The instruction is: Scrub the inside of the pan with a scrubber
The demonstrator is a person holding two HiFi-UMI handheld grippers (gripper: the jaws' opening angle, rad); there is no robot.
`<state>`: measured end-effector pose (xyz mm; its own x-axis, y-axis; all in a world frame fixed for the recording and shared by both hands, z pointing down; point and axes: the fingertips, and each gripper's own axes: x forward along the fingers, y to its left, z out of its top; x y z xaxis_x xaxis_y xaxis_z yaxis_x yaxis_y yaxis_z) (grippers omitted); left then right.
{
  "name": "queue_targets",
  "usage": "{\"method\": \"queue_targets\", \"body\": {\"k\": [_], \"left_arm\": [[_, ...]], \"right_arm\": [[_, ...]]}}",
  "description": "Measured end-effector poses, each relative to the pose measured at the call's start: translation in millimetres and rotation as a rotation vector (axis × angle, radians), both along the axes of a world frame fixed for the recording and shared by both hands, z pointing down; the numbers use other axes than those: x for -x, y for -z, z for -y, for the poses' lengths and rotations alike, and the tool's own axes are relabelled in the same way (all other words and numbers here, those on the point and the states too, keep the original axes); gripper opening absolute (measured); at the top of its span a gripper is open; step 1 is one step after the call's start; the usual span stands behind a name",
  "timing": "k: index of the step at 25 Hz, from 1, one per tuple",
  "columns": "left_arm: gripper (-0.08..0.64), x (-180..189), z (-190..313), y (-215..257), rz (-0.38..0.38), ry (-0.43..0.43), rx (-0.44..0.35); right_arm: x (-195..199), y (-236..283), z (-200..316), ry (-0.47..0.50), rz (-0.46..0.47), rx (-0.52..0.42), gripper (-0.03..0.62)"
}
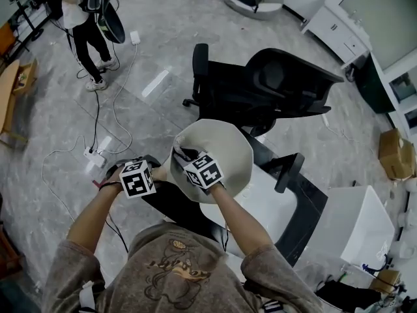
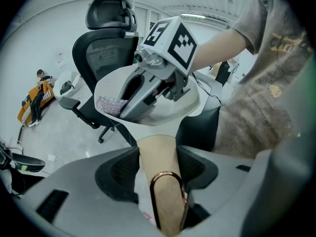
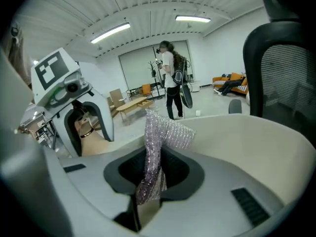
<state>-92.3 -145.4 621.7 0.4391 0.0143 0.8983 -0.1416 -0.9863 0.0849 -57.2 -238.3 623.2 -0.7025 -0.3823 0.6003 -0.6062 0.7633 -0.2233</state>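
Scrubber (image 3: 165, 132) pinched in right claw (image 3: 150, 181), free end inside the pan (image 3: 256, 147).

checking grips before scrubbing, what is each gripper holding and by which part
Left gripper grips the pan handle near its ringed end; right gripper pinches the scrubber at its lower end.

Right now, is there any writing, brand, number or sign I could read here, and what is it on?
Nothing reads clearly.
Shirt: curly lettering in the print, too blurred to read.
Left marker cube and right marker cube: black-and-white square patterns, not words.
Pan: no brand mark shows.
Cardboard box: too small to tell.
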Motion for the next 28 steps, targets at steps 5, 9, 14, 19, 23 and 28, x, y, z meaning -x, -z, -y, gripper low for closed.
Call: {"method": "queue_targets", "body": {"k": [5,9,14,19,23,28], "left_arm": [[0.244,0.6,-0.7,-0.2,0.004,-0.031,0.006],[0.244,1.2,-0.4,1.0,0.007,-0.04,0.012],[0.244,1.8,-0.3,-0.5,0.006,-0.041,0.02],[0.244,2.3,-1.0,0.3,0.012,-0.042,0.022],[0.242,1.2,-0.8,-0.2,0.011,-0.04,0.022],[0.241,2.4,-2.2,0.7,0.001,-0.028,0.024]], "right_arm": [[-8.2,-8.9,21.7,-0.079,-0.085,-0.108,0.087],[-22.9,-13.6,39.8,-0.153,-0.156,-0.173,0.089],[-63.3,-23.4,63.5,-0.234,-0.294,-0.204,0.087],[-89.8,-36.3,64.6,-0.181,-0.439,-0.226,0.087],[-113.9,-43.1,61.7,-0.17,-0.516,-0.224,0.087],[-142.5,-47.3,51.7,-0.176,-0.57,-0.166,0.087]]}}
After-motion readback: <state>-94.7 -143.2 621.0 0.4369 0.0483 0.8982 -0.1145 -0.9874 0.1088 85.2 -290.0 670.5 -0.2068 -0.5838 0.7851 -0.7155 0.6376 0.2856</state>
